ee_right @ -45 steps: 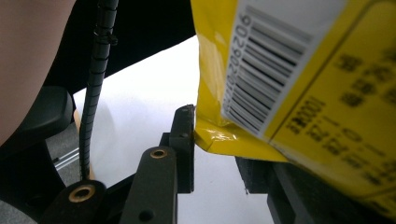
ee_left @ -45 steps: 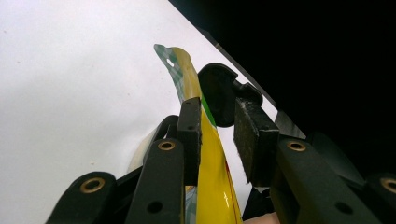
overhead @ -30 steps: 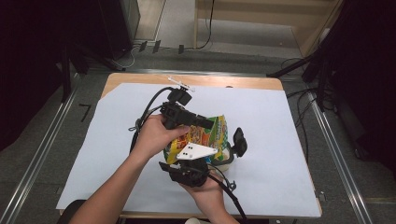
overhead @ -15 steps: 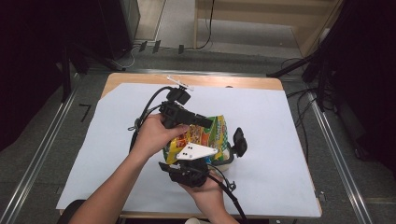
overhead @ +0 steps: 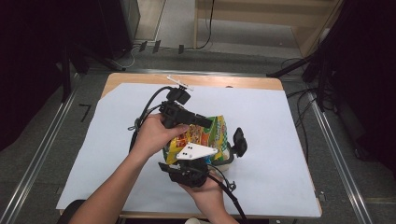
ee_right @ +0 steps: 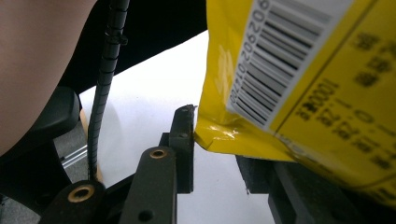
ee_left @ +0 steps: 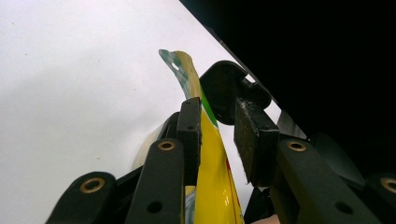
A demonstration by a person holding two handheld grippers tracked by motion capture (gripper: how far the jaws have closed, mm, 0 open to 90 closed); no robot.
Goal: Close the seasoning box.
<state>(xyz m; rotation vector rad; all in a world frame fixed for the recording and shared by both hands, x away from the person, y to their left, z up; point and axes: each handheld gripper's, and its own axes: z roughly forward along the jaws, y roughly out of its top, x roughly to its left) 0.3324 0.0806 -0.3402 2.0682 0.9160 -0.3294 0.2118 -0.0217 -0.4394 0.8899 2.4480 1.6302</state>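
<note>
High view: a crinkly yellow foil snack bag with red and green print [overhead: 208, 135] is held up above the pale blue sheet covering the wooden table [overhead: 289, 140], just nearer the person than its middle, between the two hands. The left gripper [overhead: 205, 122], black with a cable looping away behind it, comes at the bag's far top edge from the left, and the right gripper [overhead: 219, 156], topped by a grey three-cornered plate, reaches it from below on the near side. The bag looks sealed, and what is inside it cannot be seen. Left gripper view: the thin upper seam of the bag rises between the two black jaws; one pad lies flat against the foil while the other stands a little clear of it, so the jaws are parted around the seam and not pinching it. Right gripper view: the bag's back, with a white barcode label [ee_right: 285, 56], hangs over the jaws; its lower corner touches the tip of one jaw and the bag covers the other, and whether this claw is clamped on the foil cannot be told.
</note>
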